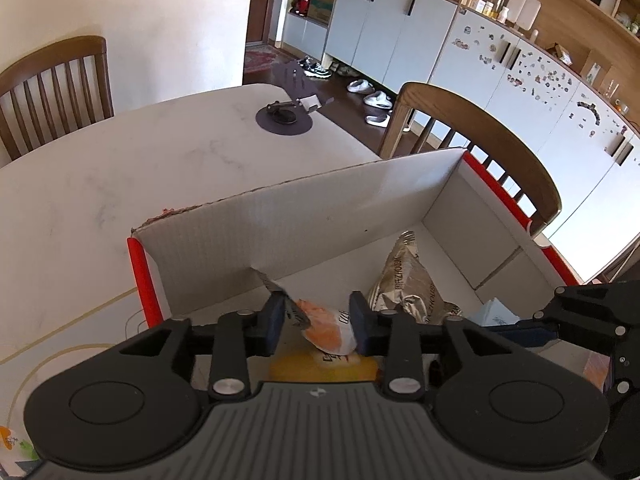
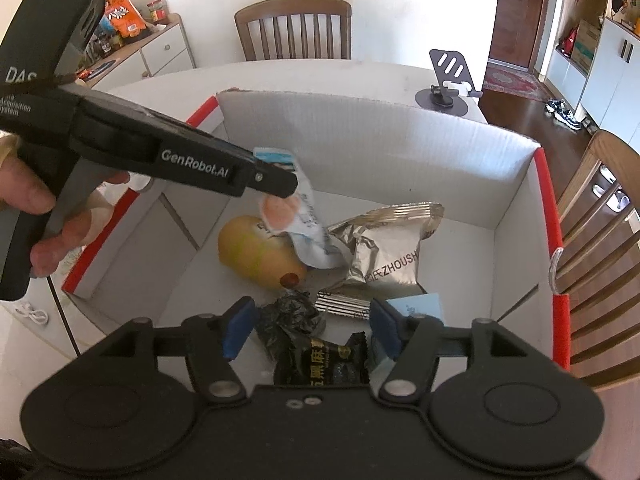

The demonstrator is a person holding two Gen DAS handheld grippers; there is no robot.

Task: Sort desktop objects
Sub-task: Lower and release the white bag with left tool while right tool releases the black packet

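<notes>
Over the white cardboard box (image 2: 400, 136) on the counter, our left tool (image 1: 318, 320) is narrowly parted around an orange-and-white snack packet (image 1: 328, 326); it could snag. Our right tool (image 2: 310, 328) gapes empty.

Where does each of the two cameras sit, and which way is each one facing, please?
Left wrist: on the left gripper, looking down into the cardboard box; its own fingers flank an orange-and-white packet.
Right wrist: on the right gripper, looking into the same box over a black wrapper; a hand holding the left gripper also shows.
Shared: box, packet, silver pouch, phone stand.
</notes>
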